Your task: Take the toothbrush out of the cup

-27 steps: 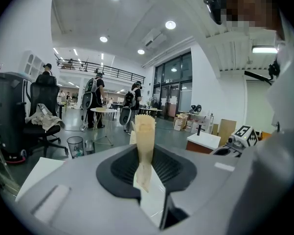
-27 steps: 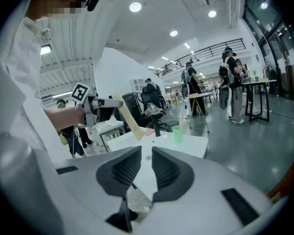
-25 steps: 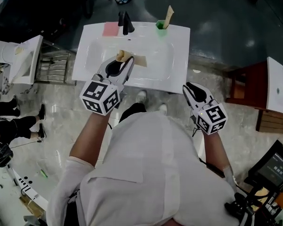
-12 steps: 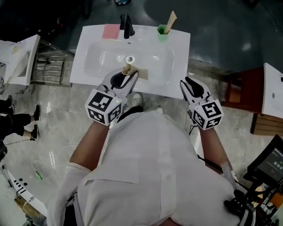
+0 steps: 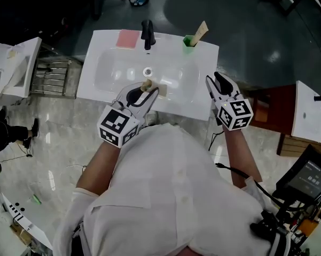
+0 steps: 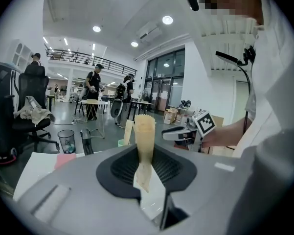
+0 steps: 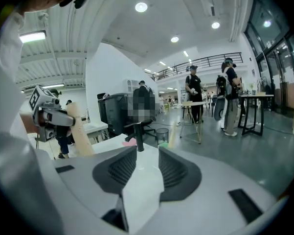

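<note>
Beige toothbrush [image 5: 202,31] (tilted) in green cup [image 5: 189,40]

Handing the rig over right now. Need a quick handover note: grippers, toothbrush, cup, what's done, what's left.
Left gripper: shut on a beige toothbrush, held over the front of the sink.
Right gripper: open and empty, jaws have just been opening; at the sink's front right corner.
Green cup: back right of the sink, right of the faucet, with a second toothbrush leaning in it.
Done: one toothbrush is out, in the left gripper.
Left: the second toothbrush is not yet taken; the right gripper looks best placed.
</note>
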Tool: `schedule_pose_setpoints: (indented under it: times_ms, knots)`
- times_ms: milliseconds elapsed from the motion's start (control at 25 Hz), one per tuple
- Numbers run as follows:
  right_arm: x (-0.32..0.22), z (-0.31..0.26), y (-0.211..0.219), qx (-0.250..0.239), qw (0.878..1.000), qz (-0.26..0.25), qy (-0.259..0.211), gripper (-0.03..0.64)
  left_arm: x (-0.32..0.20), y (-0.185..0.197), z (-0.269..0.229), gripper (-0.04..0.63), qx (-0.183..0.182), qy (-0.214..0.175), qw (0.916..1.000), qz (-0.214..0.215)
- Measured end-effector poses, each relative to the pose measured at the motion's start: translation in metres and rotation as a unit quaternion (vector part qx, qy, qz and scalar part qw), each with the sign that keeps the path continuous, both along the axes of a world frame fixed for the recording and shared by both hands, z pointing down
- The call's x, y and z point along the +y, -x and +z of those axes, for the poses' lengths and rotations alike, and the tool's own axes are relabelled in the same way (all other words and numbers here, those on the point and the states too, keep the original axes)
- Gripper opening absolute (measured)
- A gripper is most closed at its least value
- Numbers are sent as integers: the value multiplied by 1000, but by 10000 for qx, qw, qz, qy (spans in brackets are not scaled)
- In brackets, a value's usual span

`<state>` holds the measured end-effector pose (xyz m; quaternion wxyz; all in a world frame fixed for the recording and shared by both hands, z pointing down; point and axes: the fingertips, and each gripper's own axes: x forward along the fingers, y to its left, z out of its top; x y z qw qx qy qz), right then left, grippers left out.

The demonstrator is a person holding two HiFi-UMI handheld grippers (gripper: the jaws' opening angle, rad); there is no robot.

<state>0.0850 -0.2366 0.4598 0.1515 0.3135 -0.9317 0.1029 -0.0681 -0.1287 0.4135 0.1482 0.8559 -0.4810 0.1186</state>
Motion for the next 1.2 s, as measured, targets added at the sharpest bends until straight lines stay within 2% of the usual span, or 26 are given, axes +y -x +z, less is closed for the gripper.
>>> schedule_pose_setpoints:
  times_ms: [680,880,1200]
  knots:
    - [-119,10,49,-71,9979,639,94,145,-18,60,11,81,46,149,9997,161]
    - [-154,29,62,-187,9962,820,215,146,-32,79,26,81,59,196,9996,212]
    - [-181,36,66,-278,9919,1173,403,146,-34,89,27,81,131,275,9987,411]
